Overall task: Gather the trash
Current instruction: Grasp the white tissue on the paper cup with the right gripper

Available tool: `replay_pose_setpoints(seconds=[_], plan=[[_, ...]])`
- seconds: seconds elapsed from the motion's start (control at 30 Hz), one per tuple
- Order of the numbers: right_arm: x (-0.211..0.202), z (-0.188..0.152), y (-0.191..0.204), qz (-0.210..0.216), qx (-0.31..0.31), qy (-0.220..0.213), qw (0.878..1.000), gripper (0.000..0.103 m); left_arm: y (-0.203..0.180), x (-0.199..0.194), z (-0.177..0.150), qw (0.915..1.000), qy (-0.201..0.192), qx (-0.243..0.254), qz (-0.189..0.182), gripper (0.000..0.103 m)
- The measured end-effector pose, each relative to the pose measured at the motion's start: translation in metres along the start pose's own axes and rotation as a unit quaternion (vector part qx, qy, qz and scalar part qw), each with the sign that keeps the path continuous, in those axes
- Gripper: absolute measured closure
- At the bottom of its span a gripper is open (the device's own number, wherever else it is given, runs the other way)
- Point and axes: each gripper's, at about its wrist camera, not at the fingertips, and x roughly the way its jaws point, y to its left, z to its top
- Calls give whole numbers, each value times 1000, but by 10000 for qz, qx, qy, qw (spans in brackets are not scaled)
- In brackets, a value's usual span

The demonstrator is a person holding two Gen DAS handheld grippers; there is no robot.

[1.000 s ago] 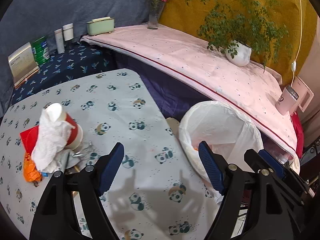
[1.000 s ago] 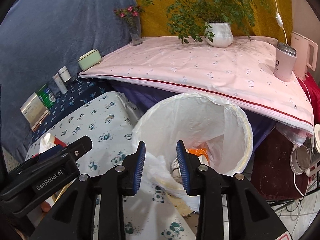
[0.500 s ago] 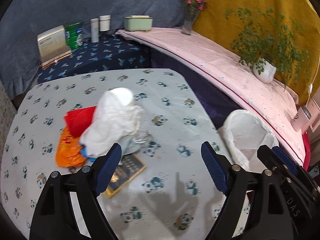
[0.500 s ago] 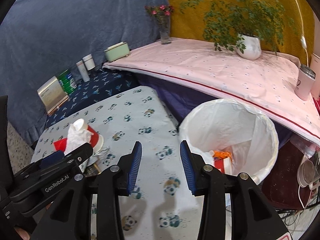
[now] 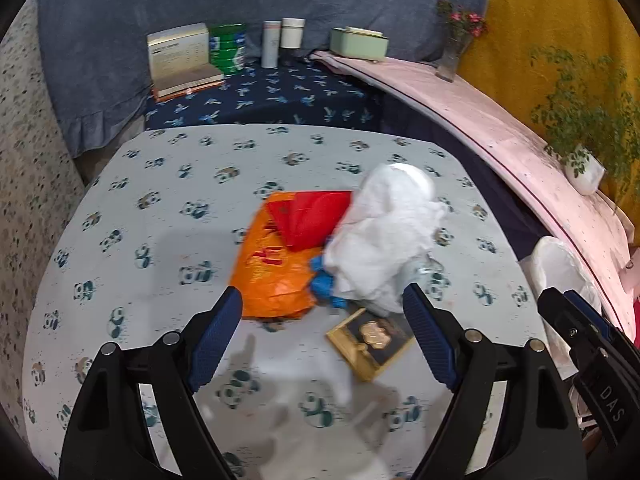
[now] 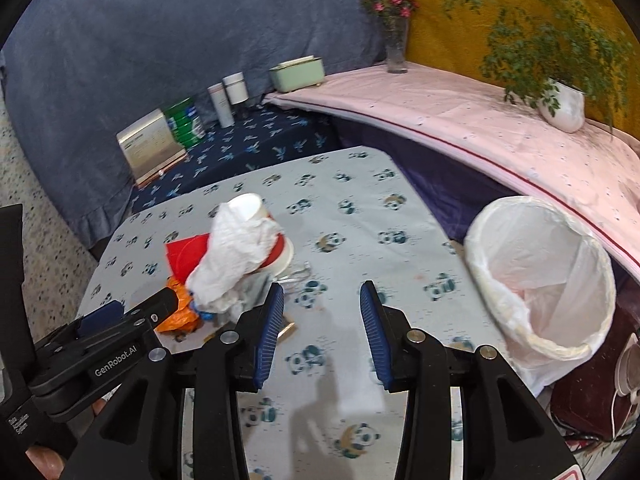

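Two grippers hang over my panda-print desk (image 5: pixel 168 264), both pointing down at it. My left gripper (image 5: pixel 322 332) has its fingers spread wide with nothing between them; they sit just short of the trash pile. That pile lies mid-desk: an orange wrapper (image 5: pixel 272 272), a red wrapper (image 5: pixel 312 216) on top of it, crumpled white tissue (image 5: pixel 384 240) draped over a paper cup (image 6: pixel 256 216), and a small gold-edged black packet (image 5: pixel 372 340) nearest the fingers. My right gripper (image 6: pixel 320 324) is released too, its narrower gap over bare cloth. To the right of the desk stands the bin lined with a white bag (image 6: pixel 540 272).
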Motion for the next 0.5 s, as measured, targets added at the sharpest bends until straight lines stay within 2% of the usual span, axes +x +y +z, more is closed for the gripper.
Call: replay_pose_setpoints(seconds=[0.2,0.5], plan=[[23,0,34,205,-223,173,9994,64,33,5,1,9996,1,-159,254,25],[68,3,67,445,-341,451,9974,64,58,17,7,9988,31,-219,448,25]])
